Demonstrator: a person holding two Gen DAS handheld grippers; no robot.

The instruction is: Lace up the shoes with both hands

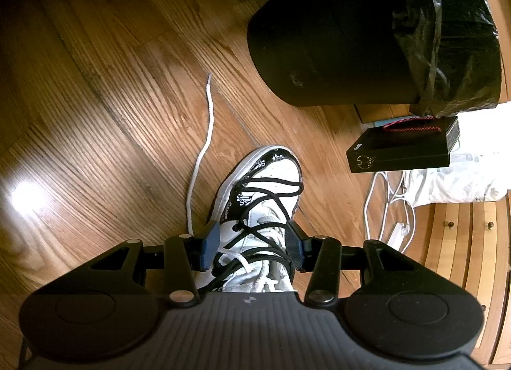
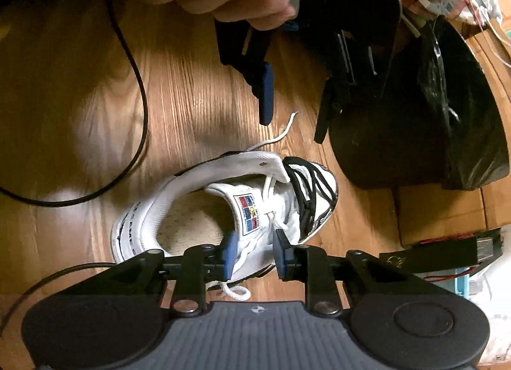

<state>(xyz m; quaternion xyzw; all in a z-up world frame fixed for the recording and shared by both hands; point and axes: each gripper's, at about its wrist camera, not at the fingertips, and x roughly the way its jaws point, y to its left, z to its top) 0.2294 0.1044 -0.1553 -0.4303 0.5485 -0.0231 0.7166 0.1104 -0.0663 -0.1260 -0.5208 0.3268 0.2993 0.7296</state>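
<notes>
Right gripper [image 2: 252, 251], jaws part-open, straddles the white lace [image 2: 238, 291] at the shoe [image 2: 223, 210] tongue, gripping nothing; left gripper [image 1: 252, 245], half-open, brackets the laced upper, grip uncertain; shoe rests on the floor [image 1: 111, 98]; risk: the loose far lace end [image 1: 207, 108] may slip its eyelet under a tug.

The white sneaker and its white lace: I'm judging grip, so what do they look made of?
The white sneaker looks like smooth leather or synthetic, slightly glossy, with perforated side panels. The white lace looks like a round woven cord, matte, with a visible braided texture. The wooden floor shows grain under a glossy finish.
</notes>
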